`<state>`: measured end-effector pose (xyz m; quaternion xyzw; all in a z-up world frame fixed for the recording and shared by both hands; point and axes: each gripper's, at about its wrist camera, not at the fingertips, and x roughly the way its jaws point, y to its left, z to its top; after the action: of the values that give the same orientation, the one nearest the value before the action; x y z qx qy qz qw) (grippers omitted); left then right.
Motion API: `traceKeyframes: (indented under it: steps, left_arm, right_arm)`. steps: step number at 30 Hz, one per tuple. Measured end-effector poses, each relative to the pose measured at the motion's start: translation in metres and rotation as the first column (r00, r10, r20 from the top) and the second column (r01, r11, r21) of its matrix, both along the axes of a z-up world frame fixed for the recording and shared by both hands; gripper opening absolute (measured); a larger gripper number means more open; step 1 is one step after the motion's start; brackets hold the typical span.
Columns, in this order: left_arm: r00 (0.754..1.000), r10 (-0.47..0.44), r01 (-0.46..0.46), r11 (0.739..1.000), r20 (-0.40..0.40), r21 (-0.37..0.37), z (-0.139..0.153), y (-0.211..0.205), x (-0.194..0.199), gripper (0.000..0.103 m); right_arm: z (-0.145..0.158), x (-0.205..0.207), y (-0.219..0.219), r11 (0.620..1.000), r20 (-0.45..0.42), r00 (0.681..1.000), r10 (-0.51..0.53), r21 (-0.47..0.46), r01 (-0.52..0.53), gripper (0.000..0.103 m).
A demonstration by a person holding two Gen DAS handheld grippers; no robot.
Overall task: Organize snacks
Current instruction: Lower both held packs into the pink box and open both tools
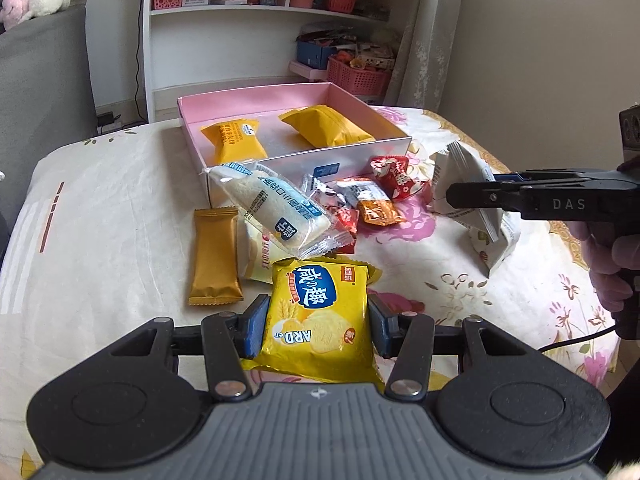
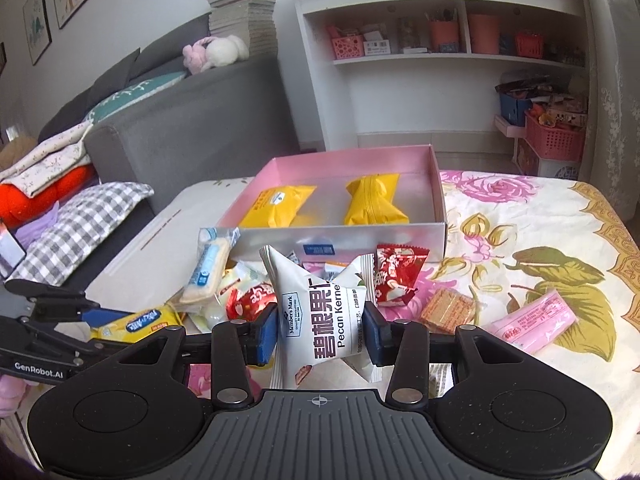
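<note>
My left gripper [image 1: 316,309] is shut on a yellow cracker packet [image 1: 320,280], its blue pads pressing both sides just above the tablecloth. In the right wrist view that gripper [image 2: 86,320] and its yellow packet [image 2: 148,322] sit low at the left. My right gripper [image 2: 320,332] is shut on a white pecan kernel packet [image 2: 316,304], lifted off the cloth; from the left view it [image 1: 456,195] reaches in from the right with the white packet [image 1: 464,164]. Behind both stands an open pink box [image 1: 256,94] [image 2: 344,242] holding two yellow packs [image 1: 232,140] [image 1: 328,126].
Loose snacks lie in front of the box: a white roll pack [image 1: 276,208], a gold wrapper [image 1: 214,256], red candies [image 1: 396,178], a wafer [image 2: 448,308] and a pink bar [image 2: 532,322]. A grey sofa [image 2: 192,120] stands left, white shelves [image 2: 440,60] behind the table.
</note>
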<state>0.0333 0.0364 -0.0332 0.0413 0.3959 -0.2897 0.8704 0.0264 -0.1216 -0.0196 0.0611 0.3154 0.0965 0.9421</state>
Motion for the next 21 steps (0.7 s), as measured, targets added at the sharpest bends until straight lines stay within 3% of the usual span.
traceKeyframes:
  steps: [13, 21]
  left_arm:
    - [0.998, -0.056, 0.056, 0.997, 0.002, -0.048, 0.01, -0.012, -0.007, 0.047]
    - [1.0, -0.007, 0.009, 0.998, 0.02, -0.064, 0.017, -0.022, 0.009, 0.047]
  right_arm:
    - [0.013, 0.007, -0.003, 0.999, 0.028, 0.999, -0.025, 0.021, 0.024, 0.042]
    - [0.026, 0.023, -0.004, 0.998, 0.057, 0.998, -0.041, 0.043, 0.039, 0.042]
